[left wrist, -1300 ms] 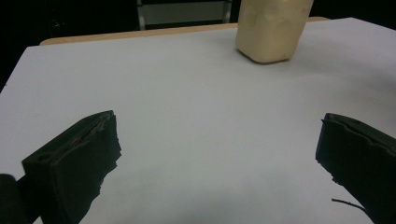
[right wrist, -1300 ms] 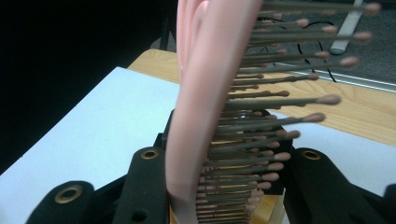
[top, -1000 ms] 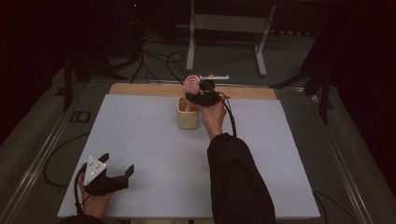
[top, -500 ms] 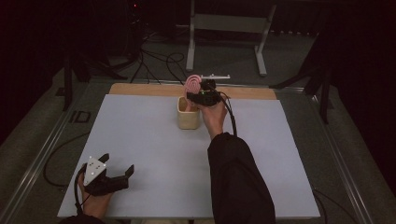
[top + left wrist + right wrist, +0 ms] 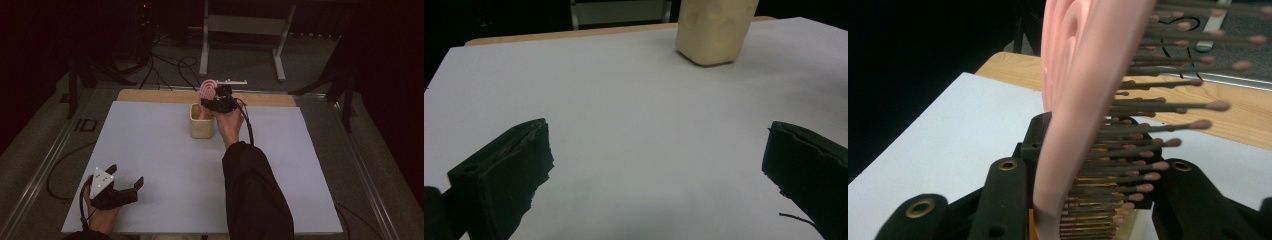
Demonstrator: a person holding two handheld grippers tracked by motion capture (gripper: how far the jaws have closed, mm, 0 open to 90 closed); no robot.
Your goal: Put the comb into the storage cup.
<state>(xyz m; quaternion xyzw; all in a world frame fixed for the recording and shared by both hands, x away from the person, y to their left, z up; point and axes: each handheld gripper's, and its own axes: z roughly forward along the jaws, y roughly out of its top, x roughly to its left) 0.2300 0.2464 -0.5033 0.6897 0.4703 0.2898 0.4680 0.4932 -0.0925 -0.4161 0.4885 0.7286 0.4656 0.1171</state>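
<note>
Nearest, at the table's (image 5: 165, 165) near-left corner, the left gripper (image 5: 125, 192) rests on the sheet with jaws spread wide and nothing between them. Its own view shows two blunt black jaw blocks, matte with slightly ragged edges, over bare white surface.

Farther in, by the middle of the far edge, sits a cream cup (image 5: 202, 121), squarish with rounded corners and a dull, waxy look; from the left gripper view it tapers a little toward its base (image 5: 714, 30).

Right at the cup's far-right rim, the right gripper (image 5: 214, 103) is clamped on a pink hairbrush (image 5: 207, 91), held upright with its lower end at or inside the cup mouth; how deep it goes cannot be told. In the right gripper view the brush (image 5: 1083, 100) is a smooth, glossy pink paddle with ridged contours, with thin dark bristles tipped by small pale-pink balls sticking out to one side. The jaws pinch it low on the paddle.

Likely step: standing the brush in the cup, or lifting it out. To do it well, keep the brush vertical and centred over the opening, move straight along the cup's axis, and avoid side pressure, since the light cup could tip or slide on the smooth sheet. The free gripper could steady it.

Beyond, a bare wooden strip (image 5: 150, 95) runs along the far edge.
</note>
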